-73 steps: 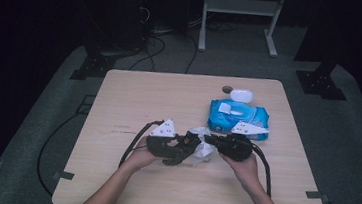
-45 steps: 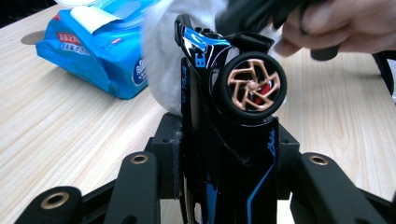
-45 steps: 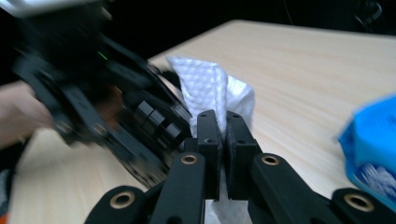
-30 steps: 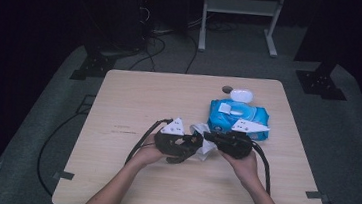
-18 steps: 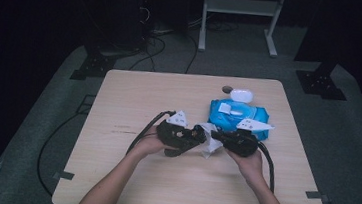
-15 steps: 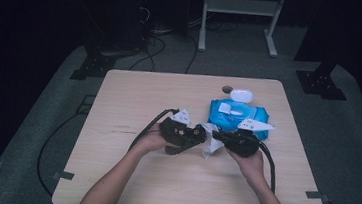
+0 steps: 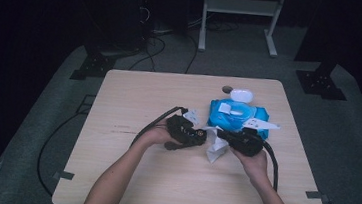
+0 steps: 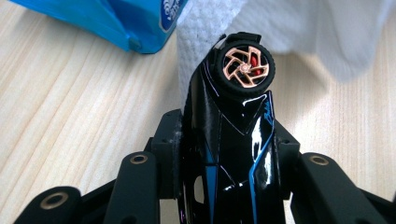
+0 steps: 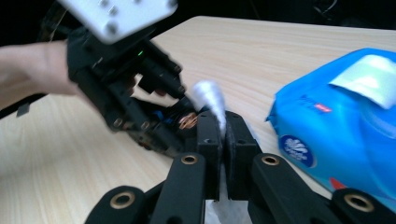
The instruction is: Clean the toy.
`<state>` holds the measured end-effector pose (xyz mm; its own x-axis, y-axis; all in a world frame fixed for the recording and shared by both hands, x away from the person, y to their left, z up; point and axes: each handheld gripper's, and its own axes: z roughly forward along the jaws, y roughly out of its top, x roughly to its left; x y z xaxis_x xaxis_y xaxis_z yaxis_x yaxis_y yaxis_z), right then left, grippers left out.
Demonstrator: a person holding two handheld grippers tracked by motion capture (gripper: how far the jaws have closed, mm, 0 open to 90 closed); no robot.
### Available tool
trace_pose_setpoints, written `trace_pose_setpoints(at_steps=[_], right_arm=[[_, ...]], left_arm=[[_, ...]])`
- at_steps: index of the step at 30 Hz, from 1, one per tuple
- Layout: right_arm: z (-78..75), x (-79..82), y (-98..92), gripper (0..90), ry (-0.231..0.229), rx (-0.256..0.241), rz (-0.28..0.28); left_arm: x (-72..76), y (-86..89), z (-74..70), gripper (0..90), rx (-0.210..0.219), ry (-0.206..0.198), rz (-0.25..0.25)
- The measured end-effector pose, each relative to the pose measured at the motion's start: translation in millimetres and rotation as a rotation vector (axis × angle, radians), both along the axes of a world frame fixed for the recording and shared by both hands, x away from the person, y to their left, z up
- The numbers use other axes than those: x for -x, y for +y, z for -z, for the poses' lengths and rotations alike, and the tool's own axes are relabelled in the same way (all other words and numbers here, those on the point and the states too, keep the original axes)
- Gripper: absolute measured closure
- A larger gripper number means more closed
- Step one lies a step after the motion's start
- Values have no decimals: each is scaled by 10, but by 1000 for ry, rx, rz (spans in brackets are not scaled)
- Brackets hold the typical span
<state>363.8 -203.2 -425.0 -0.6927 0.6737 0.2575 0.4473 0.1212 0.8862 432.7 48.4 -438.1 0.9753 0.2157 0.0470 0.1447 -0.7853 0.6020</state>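
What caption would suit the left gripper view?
Hand-held gripper clamps a glossy black toy car against a white wipe.

The wipes pack (image 7: 238, 116) lies on the table (image 7: 134, 92), behind both grippers, right of centre.

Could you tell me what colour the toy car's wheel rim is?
Copper, on the toy car; the left gripper view shows it best.

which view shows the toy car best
The left gripper view: the black toy car sits clamped in the left tool, copper wheel sharp. In the right gripper view it is a blurred bit; in the high view, too small to tell.
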Motion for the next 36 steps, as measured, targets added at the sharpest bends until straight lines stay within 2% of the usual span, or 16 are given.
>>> trace_pose_setpoints(at_steps=[3, 6, 9, 11, 14, 17, 18, 22, 24, 25, 27, 31, 34, 36], right_arm=[[-5, -32, -73, 863, 13, -1, 45], [22, -68, -137, 863, 33, -16, 70], [26, -94, -207, 864, 45, -51, 96], [22, -92, -228, 863, 44, -47, 96], [21, -78, -223, 863, 42, -40, 84], [22, -69, -214, 862, 34, -20, 63], [21, -64, -214, 861, 36, -18, 58], [26, -35, -243, 861, 30, -3, 54], [33, -23, -257, 861, 32, 2, 51], [40, -19, -261, 861, 33, 4, 50], [46, -14, -265, 861, 30, 12, 47], [52, -14, -254, 860, 26, 23, 37], [60, -8, -242, 860, 27, 34, 33], [56, 3, -241, 860, 22, 44, 30]], left_arm=[[30, 6, 29, 569, 6, 7, 17], [37, 26, 44, 566, 22, 16, 2], [23, 61, 34, 559, 23, 22, -2], [31, 99, 14, 523, 63, 38, -19], [38, 163, -25, 456, 94, 69, -18], [45, 250, -61, 426, 152, 91, -34], [43, 302, -87, 416, 184, 103, -40], [37, 460, -186, 394, 264, 107, -62], [11, 558, -225, 389, 314, 115, -97], [-3, 597, -230, 389, 324, 116, -113], [-18, 640, -212, 381, 328, 123, -143], [-8, 650, -116, 380, 285, 122, -149], [13, 649, -82, 385, 312, 116, -153], [48, 641, -91, 387, 308, 88, -155]])
